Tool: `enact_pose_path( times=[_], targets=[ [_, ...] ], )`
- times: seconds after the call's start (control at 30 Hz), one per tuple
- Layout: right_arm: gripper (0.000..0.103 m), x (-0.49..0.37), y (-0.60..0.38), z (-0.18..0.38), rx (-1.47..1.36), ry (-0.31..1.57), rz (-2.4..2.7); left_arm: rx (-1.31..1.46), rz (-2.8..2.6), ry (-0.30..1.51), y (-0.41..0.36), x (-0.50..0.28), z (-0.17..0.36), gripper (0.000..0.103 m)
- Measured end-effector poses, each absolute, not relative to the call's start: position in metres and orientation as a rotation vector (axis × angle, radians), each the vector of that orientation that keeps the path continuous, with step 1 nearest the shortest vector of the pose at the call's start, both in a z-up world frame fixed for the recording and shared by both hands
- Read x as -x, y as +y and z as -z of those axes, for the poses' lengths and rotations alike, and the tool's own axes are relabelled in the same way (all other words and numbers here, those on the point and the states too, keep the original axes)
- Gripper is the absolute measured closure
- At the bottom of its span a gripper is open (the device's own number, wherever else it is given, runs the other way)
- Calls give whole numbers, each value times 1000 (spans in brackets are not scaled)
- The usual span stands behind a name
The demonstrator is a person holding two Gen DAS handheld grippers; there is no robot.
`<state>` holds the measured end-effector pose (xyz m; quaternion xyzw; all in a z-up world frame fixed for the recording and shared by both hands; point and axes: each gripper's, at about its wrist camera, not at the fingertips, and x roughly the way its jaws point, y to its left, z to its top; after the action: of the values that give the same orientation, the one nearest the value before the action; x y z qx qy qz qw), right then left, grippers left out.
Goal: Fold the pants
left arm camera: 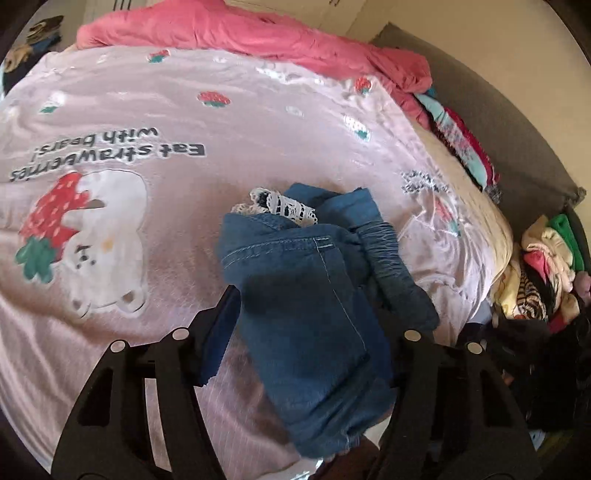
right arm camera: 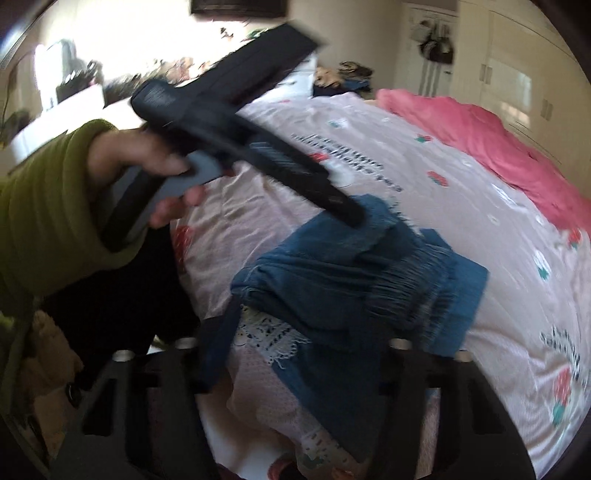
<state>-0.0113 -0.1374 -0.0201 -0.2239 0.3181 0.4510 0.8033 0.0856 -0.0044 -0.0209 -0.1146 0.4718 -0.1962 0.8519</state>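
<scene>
We see the pants (left arm camera: pixel 314 295), blue denim with an elastic gathered waistband and a scrap of white lace trim (left arm camera: pixel 284 210) at one end, bunched into a rough folded bundle on the pink bedspread (left arm camera: pixel 147 221) printed with strawberries and a bear. In the left wrist view the bundle runs up between the two fingers of the left gripper (left arm camera: pixel 314 321); the jaws stand apart around it, and we cannot tell whether the pads press on the cloth. In the right wrist view the pants (right arm camera: pixel 351 280) lie just ahead of the right gripper (right arm camera: pixel 314 332), its jaws apart with denim and lace lying between the fingers; whether they pinch it is lost in the blur. From this same view the left gripper (right arm camera: pixel 354 214) reaches down to the far end of the bundle, held by a hand (right arm camera: pixel 147 162) in a green sleeve (right arm camera: pixel 48 206). Beyond the pants a pink blanket (left arm camera: pixel 258 33) lies heaped along the far edge of the bed, and a pile of mixed clothes (left arm camera: pixel 546 273) sits beside the bed at the right.
</scene>
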Motion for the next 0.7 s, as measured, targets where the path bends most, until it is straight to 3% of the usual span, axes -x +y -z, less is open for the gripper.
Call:
enact_pose_path(
  times=[0.03, 0.33, 0.4, 0.43, 0.7],
  targets=[
    [66, 11, -131, 23, 515, 683, -969, 241, 419, 1004, -6, -89, 24, 48],
    [66, 3, -93, 46, 744, 647, -969, 255, 415, 1052, -8, -108, 42, 47],
    [81, -1, -93, 49, 696, 687, -1010, 254, 408, 1055, -8, -109, 44, 46],
    [95, 2, -94, 49, 680, 697, -1041, 255, 408, 1056, -8, -110, 44, 44],
    [98, 29, -123, 60, 642, 752, -1129, 227, 394, 1048, -15, -111, 46, 38]
  ],
)
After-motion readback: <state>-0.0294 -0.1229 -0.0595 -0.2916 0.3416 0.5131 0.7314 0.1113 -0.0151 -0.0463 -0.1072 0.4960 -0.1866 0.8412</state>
